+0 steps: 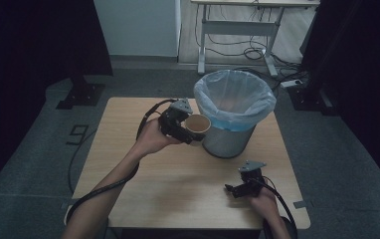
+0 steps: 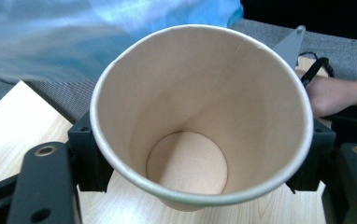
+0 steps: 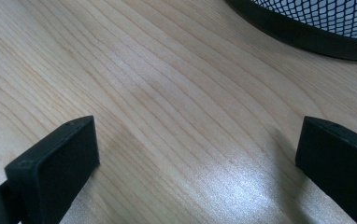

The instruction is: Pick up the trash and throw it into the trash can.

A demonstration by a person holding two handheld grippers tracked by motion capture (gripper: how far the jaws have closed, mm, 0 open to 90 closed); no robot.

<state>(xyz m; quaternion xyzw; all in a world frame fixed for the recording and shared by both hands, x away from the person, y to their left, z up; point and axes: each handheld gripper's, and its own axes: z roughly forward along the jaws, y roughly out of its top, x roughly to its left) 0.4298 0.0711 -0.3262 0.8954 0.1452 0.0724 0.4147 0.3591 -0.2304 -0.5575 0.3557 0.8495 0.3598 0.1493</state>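
The left gripper (image 1: 187,130) is clamping an empty paper cup (image 1: 198,126), its two black jaws pressing the cup's opposite sides just under the rim. In the left gripper view the cup (image 2: 200,116) is showing its bare tan inside and round bottom. The person is holding it above the tabletop (image 1: 178,184) toward the far edge, right beside the mesh bin (image 1: 230,137) with the blue liner (image 1: 235,97). The right gripper (image 1: 237,188) is resting low near the tabletop's near right corner, jaws spread wide over bare wood (image 3: 176,116), gripping nothing, the bin's base (image 3: 307,37) lying ahead of it.
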